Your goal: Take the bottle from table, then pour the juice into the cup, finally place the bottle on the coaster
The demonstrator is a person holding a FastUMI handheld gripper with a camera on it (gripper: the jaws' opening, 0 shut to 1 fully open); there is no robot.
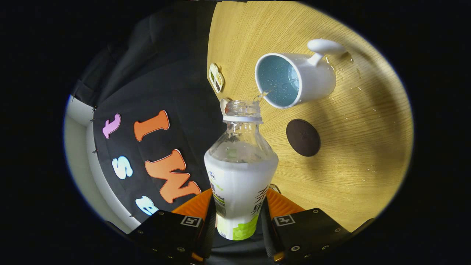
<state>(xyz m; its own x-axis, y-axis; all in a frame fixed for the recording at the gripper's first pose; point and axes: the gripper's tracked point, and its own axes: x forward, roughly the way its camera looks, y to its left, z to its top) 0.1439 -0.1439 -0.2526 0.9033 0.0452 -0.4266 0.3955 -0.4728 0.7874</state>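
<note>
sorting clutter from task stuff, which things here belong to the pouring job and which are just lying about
Job: bottle, gripped between the jaws and pouring; white cup just beyond its mouth; dark round coaster on the table.
Lying about: small tag-like item near the table edge; spilled droplets.

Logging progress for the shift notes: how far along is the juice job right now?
Done: the bottle is off the table, clamped in the tongs. In hand: it is tipped, a thin stream running from its mouth into the white mug. Left: setting the bottle on the dark round coaster, which is bare.
</note>
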